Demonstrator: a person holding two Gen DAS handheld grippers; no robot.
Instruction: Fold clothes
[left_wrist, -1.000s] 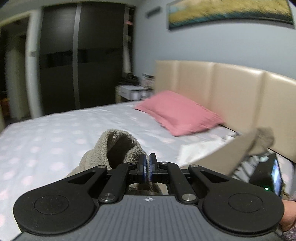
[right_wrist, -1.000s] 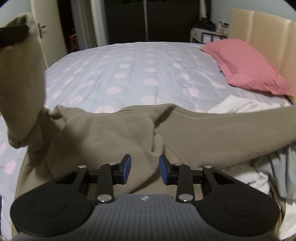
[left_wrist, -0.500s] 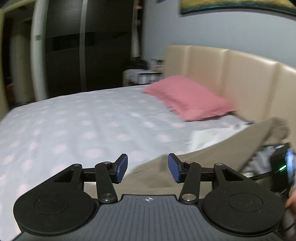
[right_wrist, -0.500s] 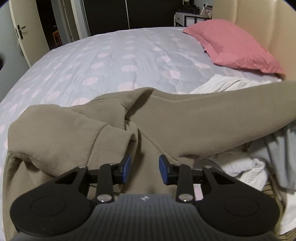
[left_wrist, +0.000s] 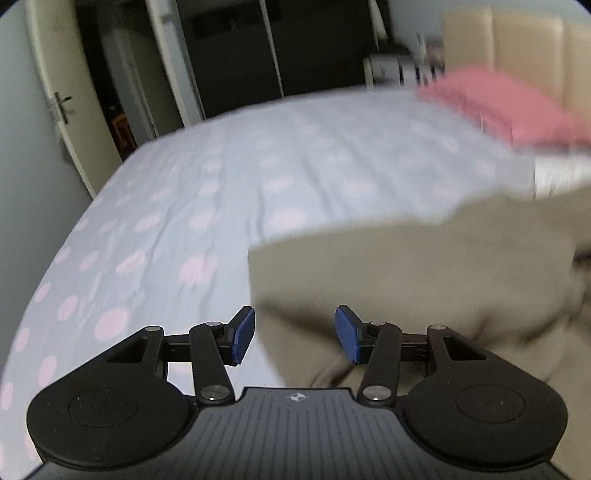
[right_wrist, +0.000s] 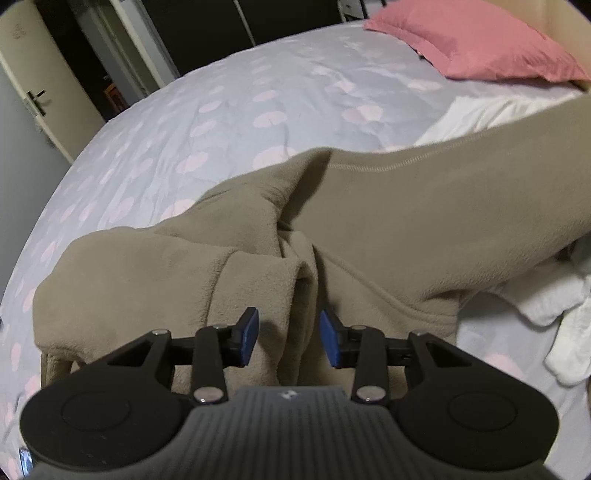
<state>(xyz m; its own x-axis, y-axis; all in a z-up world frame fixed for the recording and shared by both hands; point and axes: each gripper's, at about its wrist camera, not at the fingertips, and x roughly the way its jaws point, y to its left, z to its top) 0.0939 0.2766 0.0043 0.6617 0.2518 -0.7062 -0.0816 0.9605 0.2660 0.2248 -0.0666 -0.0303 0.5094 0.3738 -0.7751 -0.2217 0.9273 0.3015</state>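
A beige fleece garment (right_wrist: 369, 229) lies rumpled on the near part of the bed, one sleeve (right_wrist: 480, 192) stretched out to the right. My right gripper (right_wrist: 289, 339) is open and empty, just above a bunched fold of the fleece. My left gripper (left_wrist: 294, 338) is open and empty, over the left edge of the same garment (left_wrist: 424, 277); this view is blurred by motion.
The bed has a pale blue sheet with pink dots (right_wrist: 221, 110). A pink pillow (right_wrist: 476, 48) lies at the headboard. White clothes (right_wrist: 554, 306) are piled at the right. A door (left_wrist: 55, 103) and dark wardrobe (left_wrist: 295, 48) stand beyond the bed.
My left gripper opened and let go of the fleece, which dropped onto the bed, then swung left and down. My right gripper stayed open and moved closer over the garment.
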